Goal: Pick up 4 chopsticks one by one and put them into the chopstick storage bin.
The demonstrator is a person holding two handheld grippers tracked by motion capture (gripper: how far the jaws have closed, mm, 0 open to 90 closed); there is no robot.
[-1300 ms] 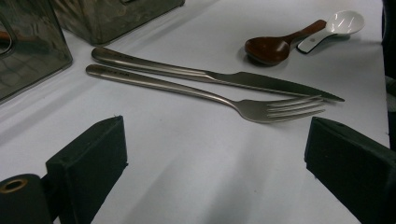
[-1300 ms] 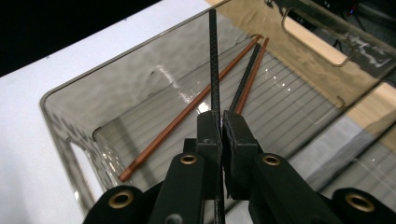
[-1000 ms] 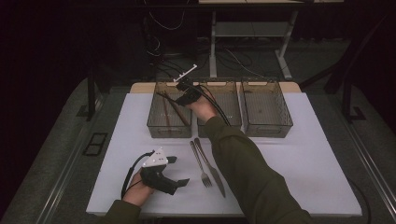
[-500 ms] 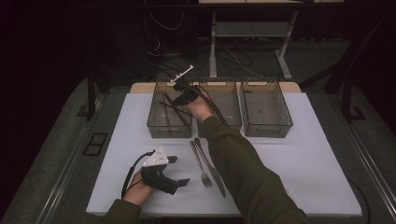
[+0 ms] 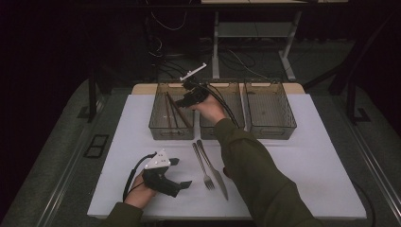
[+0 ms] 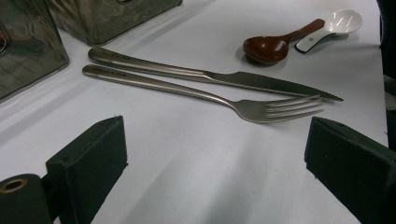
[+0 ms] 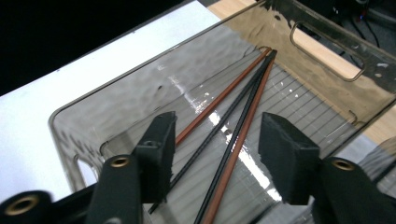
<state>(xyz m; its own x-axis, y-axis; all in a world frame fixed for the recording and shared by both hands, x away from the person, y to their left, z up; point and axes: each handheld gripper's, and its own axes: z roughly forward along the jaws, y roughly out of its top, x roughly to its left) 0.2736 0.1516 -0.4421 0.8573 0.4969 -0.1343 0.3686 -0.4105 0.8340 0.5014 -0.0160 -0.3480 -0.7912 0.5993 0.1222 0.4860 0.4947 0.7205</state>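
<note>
- The right gripper (image 5: 186,100) hangs over the left bin (image 5: 156,124); its jaws have just been opening and stand apart, with nothing between the pads.
- The chopsticks (image 7: 233,128), black and reddish-brown, lie loose on that bin's floor below the jaws.
- The left gripper (image 5: 180,173) rests wide open and empty on the white tabletop (image 5: 307,165), near a fork (image 6: 196,93) and knife (image 6: 219,77).
- Beyond the table (image 5: 142,88): dark floor, cables, a desk frame.
- No writing is legible.
</note>
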